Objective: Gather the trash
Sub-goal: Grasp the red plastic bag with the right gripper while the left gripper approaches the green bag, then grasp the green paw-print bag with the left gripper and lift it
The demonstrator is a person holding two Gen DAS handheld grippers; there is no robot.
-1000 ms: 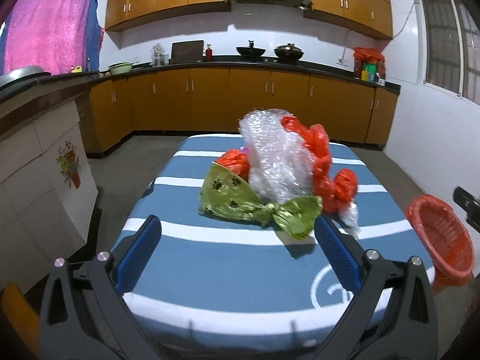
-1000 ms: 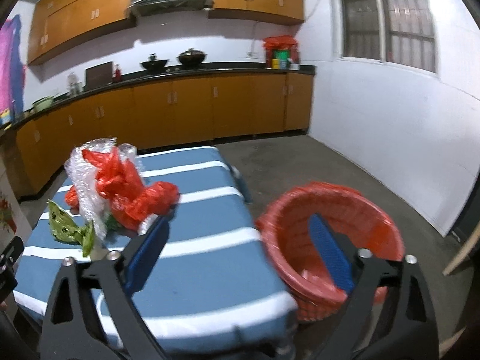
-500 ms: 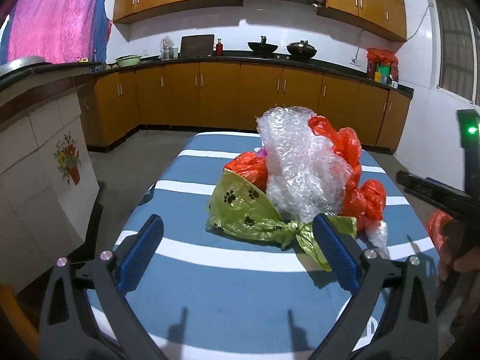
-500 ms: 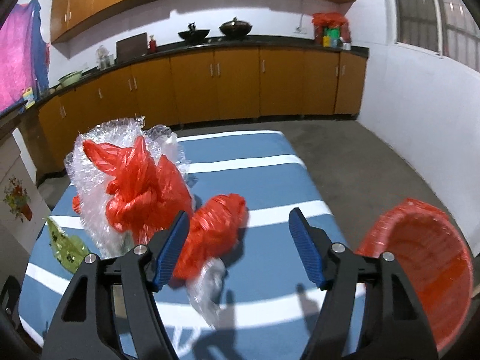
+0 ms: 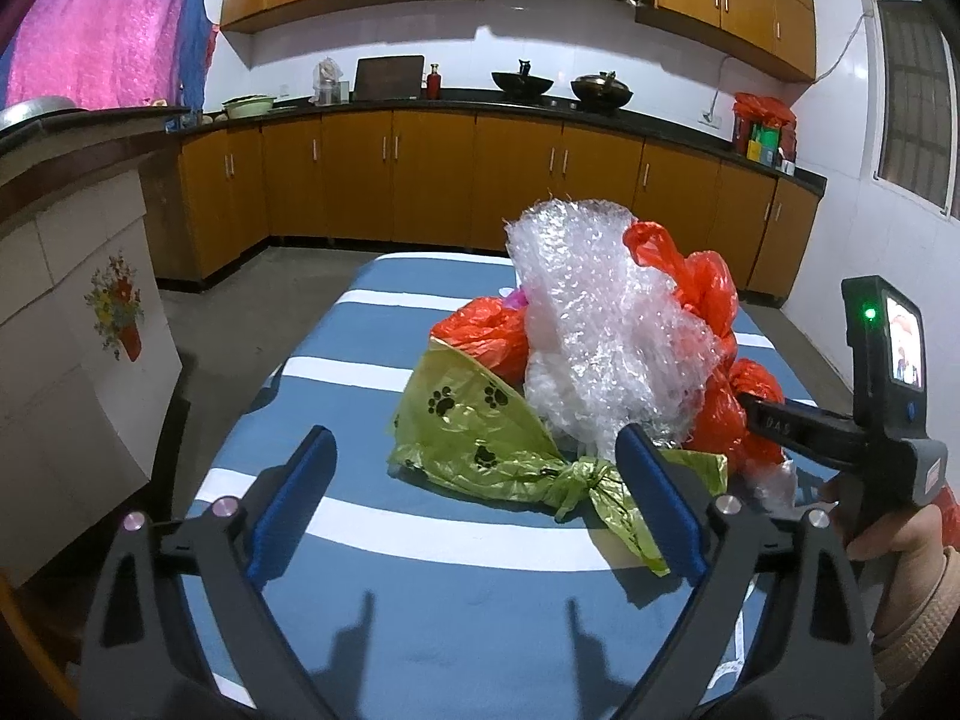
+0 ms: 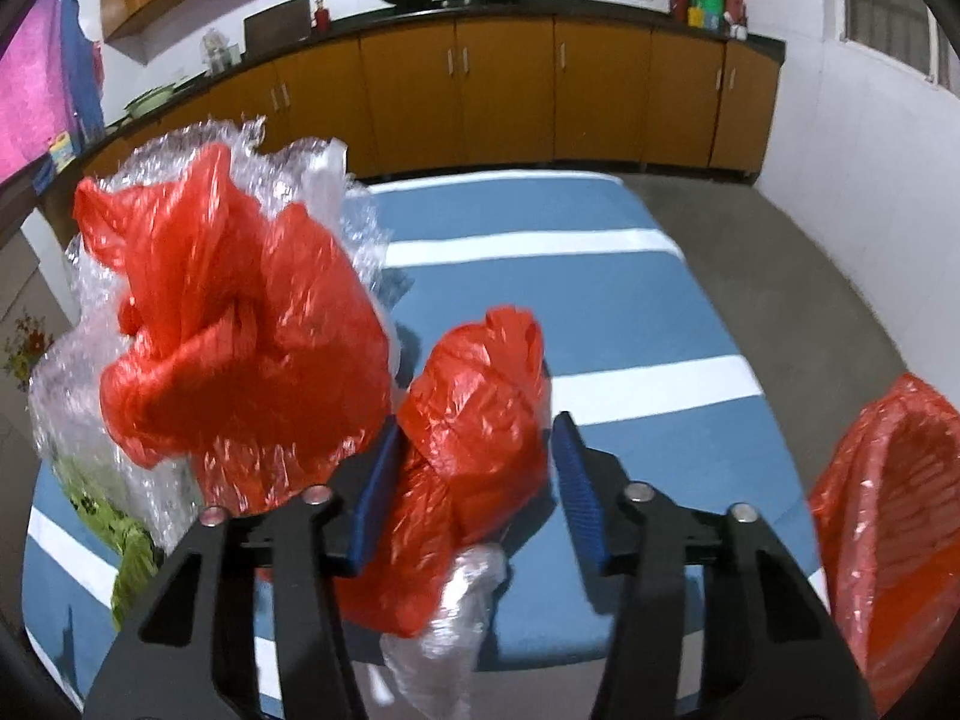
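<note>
On the counter (image 6: 630,312):
red bag (image 6: 474,414): light, crumply, slippery; I pinch its bunched middle
right fingers (image 6: 474,480): closing round it
left fingers (image 5: 474,498): wide, empty

Perhaps "DAS" on right gripper (image 5: 798,426)

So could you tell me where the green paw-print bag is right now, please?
In the left wrist view the green paw-print bag lies on the striped table, at the pile's near-left edge, against the bubble wrap.

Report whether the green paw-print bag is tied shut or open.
Tied shut: the green paw-print bag is cinched into a knot at its neck, lying on the striped table.
</note>
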